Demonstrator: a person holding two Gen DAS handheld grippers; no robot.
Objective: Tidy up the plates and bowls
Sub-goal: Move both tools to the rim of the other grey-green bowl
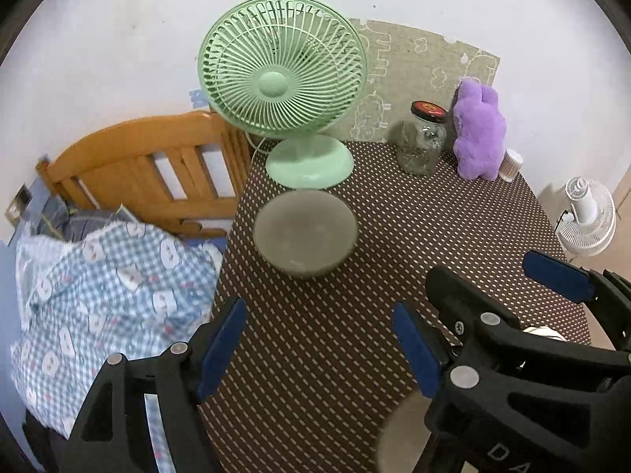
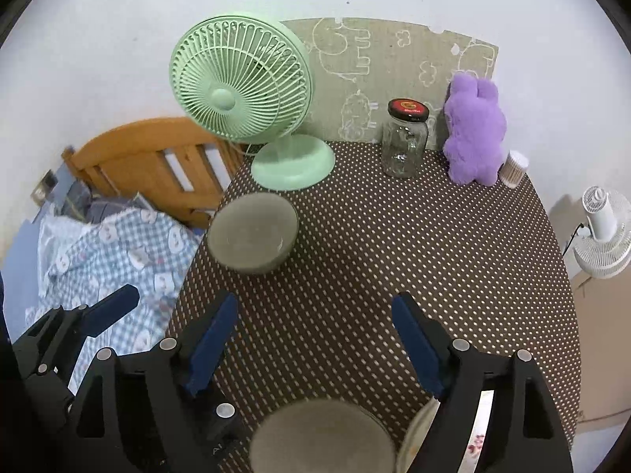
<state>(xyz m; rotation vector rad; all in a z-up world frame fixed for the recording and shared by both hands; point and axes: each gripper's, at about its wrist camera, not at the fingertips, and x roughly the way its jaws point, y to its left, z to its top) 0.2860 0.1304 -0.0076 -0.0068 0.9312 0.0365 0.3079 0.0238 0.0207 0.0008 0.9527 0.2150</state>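
Observation:
A grey-green bowl (image 1: 305,234) stands upright on the brown dotted tablecloth (image 1: 453,216), just in front of the fan's base. My left gripper (image 1: 319,347) hangs above the cloth on the near side of that bowl, open, with only cloth between its blue pads. In the right wrist view the same bowl (image 2: 252,232) lies ahead to the left. A second grey bowl (image 2: 321,437) sits at the bottom edge, with a beige plate rim (image 2: 418,433) beside it. My right gripper (image 2: 315,347) is open and empty above the cloth.
A green desk fan (image 1: 282,79), a glass jar with a black lid (image 1: 422,142), a purple plush toy (image 1: 477,130) and a small tub of swabs (image 1: 512,163) line the table's back. A wooden bed end (image 1: 157,161) and checked blanket (image 1: 110,287) lie left. A white fan (image 1: 587,220) stands on the floor, right.

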